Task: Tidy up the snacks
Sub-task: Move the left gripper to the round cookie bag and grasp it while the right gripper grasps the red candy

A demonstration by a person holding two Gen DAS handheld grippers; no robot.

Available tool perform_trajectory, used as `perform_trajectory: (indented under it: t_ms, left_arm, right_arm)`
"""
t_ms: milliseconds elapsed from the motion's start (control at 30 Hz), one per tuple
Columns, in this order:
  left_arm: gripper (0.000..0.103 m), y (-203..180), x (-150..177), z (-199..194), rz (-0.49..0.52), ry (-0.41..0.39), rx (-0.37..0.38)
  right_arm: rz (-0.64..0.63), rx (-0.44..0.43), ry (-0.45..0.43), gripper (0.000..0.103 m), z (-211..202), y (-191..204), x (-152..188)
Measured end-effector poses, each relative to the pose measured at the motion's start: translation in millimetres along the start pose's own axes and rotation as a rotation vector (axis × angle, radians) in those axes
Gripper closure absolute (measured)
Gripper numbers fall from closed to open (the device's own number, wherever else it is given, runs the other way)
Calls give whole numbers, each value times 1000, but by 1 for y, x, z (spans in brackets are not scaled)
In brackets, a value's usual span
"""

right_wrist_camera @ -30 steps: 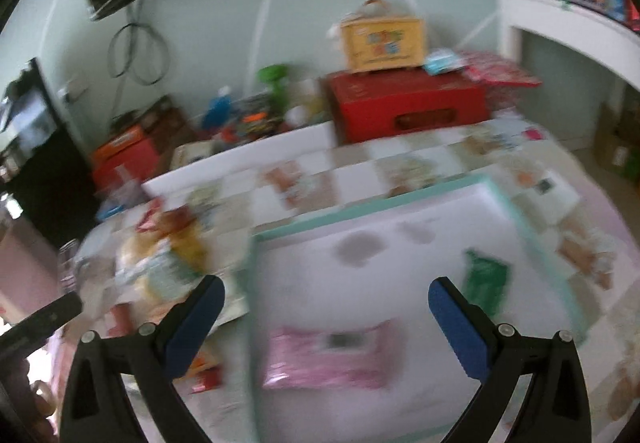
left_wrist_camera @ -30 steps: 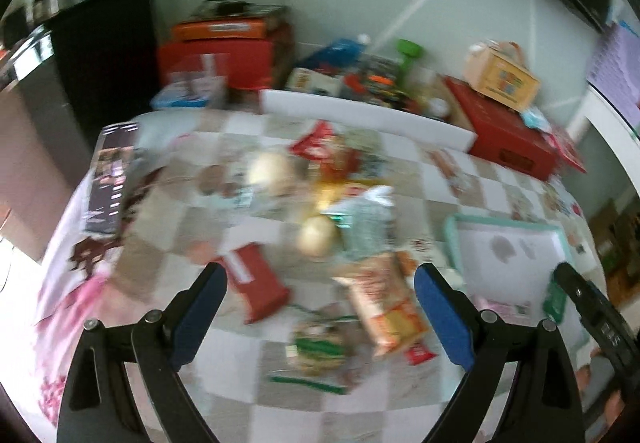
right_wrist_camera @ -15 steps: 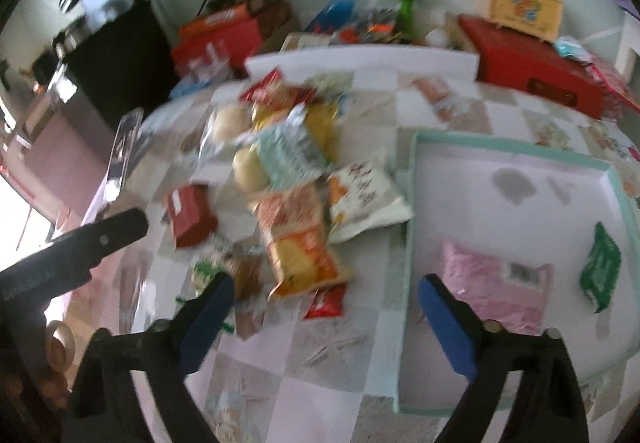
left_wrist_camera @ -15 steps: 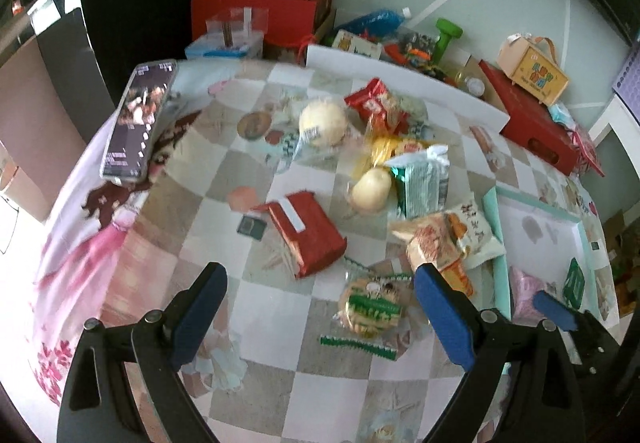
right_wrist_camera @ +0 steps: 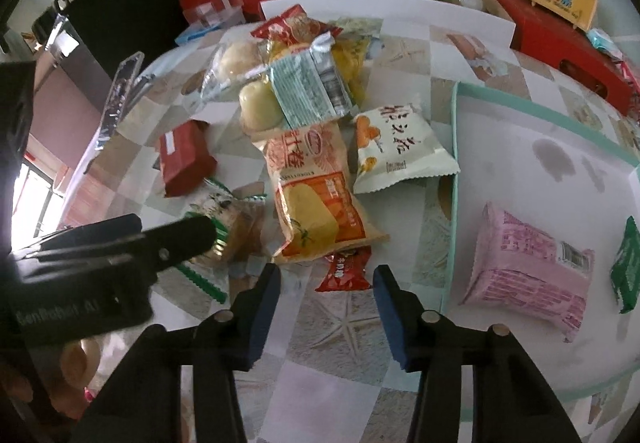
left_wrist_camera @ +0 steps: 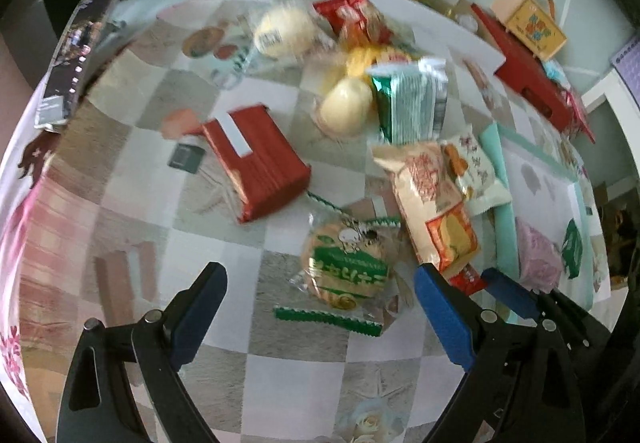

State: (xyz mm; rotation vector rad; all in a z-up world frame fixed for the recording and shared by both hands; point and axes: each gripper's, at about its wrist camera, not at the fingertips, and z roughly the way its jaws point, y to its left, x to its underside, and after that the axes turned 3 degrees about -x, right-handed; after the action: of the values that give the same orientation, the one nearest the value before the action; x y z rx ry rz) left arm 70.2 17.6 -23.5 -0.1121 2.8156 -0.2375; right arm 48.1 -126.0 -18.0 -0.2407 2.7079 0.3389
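Snacks lie heaped on a checkered tablecloth. My left gripper (left_wrist_camera: 318, 283) is open and points down, with a round cookie packet with a green label (left_wrist_camera: 346, 267) between its fingertips, untouched. My right gripper (right_wrist_camera: 326, 283) is closing, its jaws narrowed around a small red packet (right_wrist_camera: 344, 269), and its pads do not press it. That red packet (left_wrist_camera: 466, 279) peeks out beside the right gripper's finger in the left wrist view. A teal-rimmed white tray (right_wrist_camera: 454, 163) at the right holds a pink packet (right_wrist_camera: 528, 267) and a green packet (right_wrist_camera: 626, 267).
Beyond the grippers lie a long orange bag (right_wrist_camera: 316, 199), a white bag (right_wrist_camera: 396, 147), a red box (right_wrist_camera: 184, 159), a teal packet (right_wrist_camera: 308, 87) and pale buns (right_wrist_camera: 260, 107). A phone (right_wrist_camera: 120, 99) rests at the left edge. Red boxes and clutter stand behind the table.
My right gripper swung from over the tray to the table left of it, dropped, and narrowed its jaws around the small red packet. My left gripper sank toward the cookie packet.
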Motion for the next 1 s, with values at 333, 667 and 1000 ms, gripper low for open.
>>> perform_trajectory:
  t_ms: [333, 667, 1000]
  left_arm:
    - [9, -18, -1, 25, 35, 60, 0]
    - [42, -19, -11, 26, 49, 25, -47]
    - [51, -12, -11, 19, 30, 20, -3]
  right_arm:
    - [-29, 32, 25, 58, 18, 3, -2]
    - [-40, 29, 10, 74, 20, 6, -2]
    - [-19, 10, -4, 74, 9, -3, 0]
